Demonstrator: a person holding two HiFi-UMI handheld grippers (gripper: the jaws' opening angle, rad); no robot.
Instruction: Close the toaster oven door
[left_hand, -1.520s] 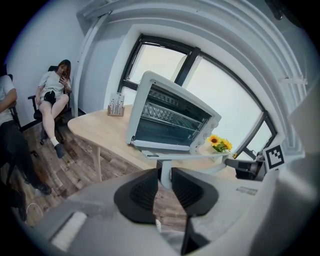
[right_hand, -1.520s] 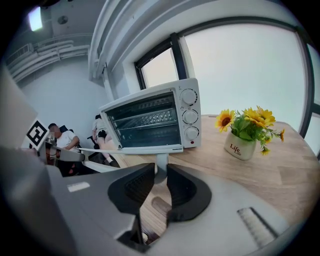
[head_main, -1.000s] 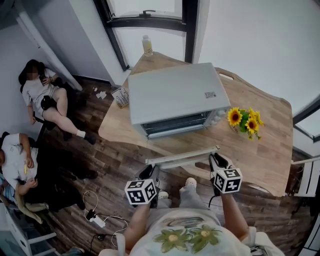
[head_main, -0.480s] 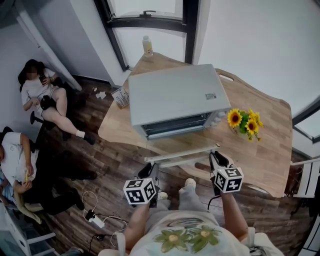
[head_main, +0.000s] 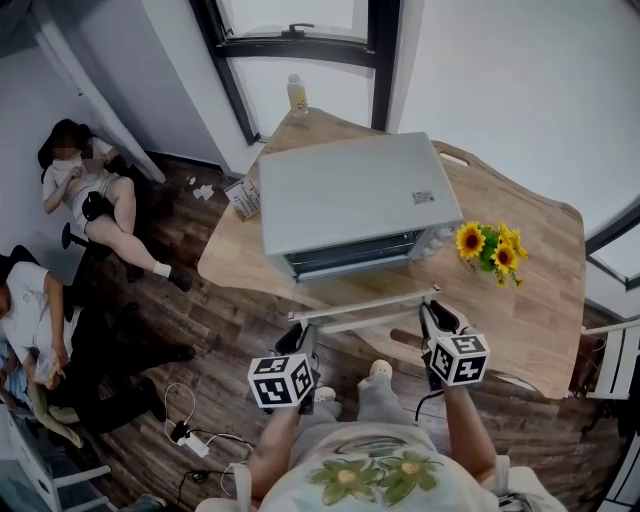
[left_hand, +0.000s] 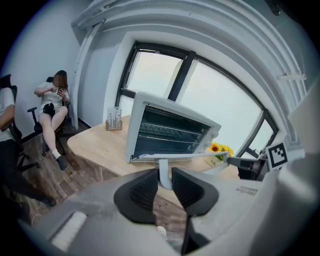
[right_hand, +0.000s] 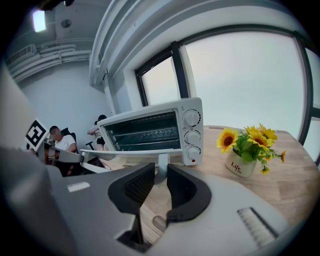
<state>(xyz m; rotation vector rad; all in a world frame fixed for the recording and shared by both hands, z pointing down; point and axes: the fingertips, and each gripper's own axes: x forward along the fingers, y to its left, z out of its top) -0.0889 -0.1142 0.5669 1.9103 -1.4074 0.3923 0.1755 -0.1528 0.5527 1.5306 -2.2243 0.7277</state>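
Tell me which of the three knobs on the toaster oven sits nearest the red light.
The bottom knob: the red light sits just beneath it; the middle knob and top knob stack farther above.

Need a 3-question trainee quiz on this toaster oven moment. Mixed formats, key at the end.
1. True or false: the door of the toaster oven is fully shut.
2. Pick one. What is the left gripper clamped on?
A) the handle of the door
B) a mug
C) a baking tray
3. Fill in the blank: the pot standing beside the oven's knobs holds ____.

Key: 1 false (it hangs open); 2 A; 3 sunflowers.
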